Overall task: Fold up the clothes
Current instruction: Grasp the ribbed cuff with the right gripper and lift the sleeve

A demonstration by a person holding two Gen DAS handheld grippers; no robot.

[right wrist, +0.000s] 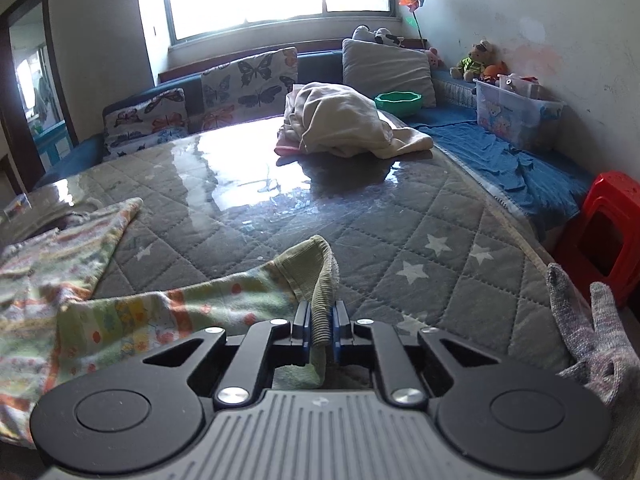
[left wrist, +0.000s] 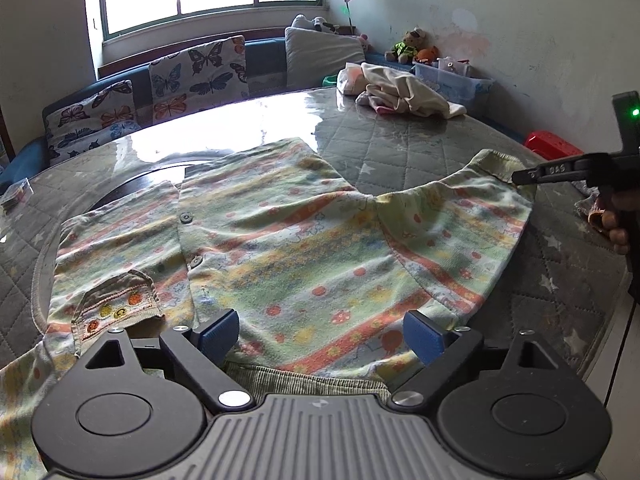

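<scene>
A child's striped, flower-print cardigan [left wrist: 304, 256] with buttons and a small pocket lies spread on the quilted table [left wrist: 420, 148]. My left gripper [left wrist: 320, 338] is open just above the garment's near hem, its blue pads [left wrist: 219, 334] apart and empty. My right gripper [right wrist: 321, 326] is shut on the ribbed cuff of the sleeve [right wrist: 320, 280] and holds it lifted off the table. In the left wrist view the right gripper [left wrist: 520, 178] shows at the far right, pinching the sleeve end [left wrist: 496, 162]. The cardigan's body also lies at the left of the right wrist view [right wrist: 48, 264].
A pile of cream and pink clothes [right wrist: 340, 124] sits at the table's far side. Beyond are butterfly cushions [left wrist: 200, 76], a clear toy bin [right wrist: 516, 116], a green bowl [right wrist: 398, 102] and a red stool [right wrist: 604, 236] by the right edge. A gloved hand [right wrist: 592, 340] is at right.
</scene>
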